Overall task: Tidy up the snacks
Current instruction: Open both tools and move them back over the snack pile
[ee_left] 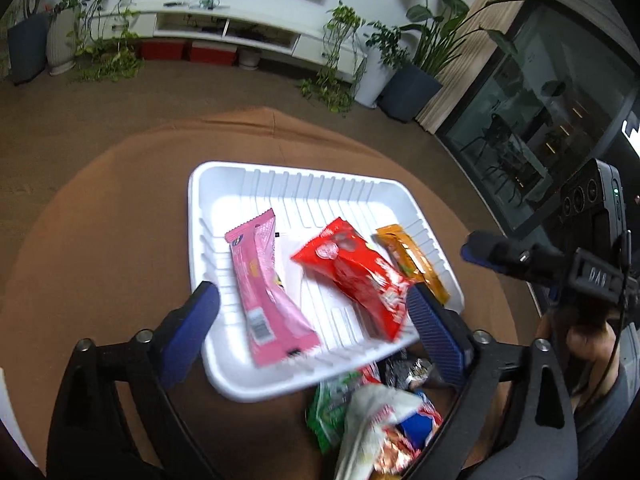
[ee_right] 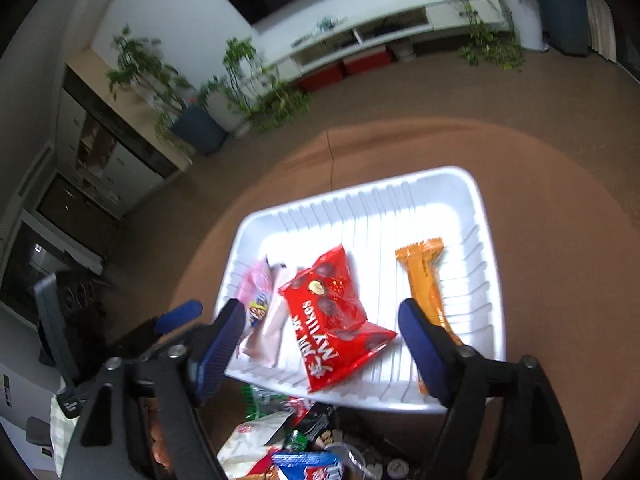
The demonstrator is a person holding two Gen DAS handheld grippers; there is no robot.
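Note:
A white ribbed tray (ee_left: 248, 184) (ee_right: 452, 188) sits on a round brown table. In it lie a pink packet (ee_left: 268, 288) (ee_right: 260, 308) on the left, a red MYLIKES packet (ee_left: 360, 276) (ee_right: 336, 316) in the middle and an orange bar (ee_left: 412, 260) (ee_right: 424, 280) on the right. My left gripper (ee_left: 312, 320) is open and empty above the tray's near edge. My right gripper (ee_right: 320, 332) is open and empty above the red packet. A pile of loose snack packets (ee_left: 372, 412) (ee_right: 288, 440) lies in front of the tray.
The table's brown cloth (ee_left: 100, 240) (ee_right: 560, 220) ends at a round edge all around. The right gripper's body (ee_left: 580, 264) shows at the right of the left wrist view; the left gripper's finger (ee_right: 180, 312) shows at the left of the right wrist view. Potted plants and a white cabinet stand beyond.

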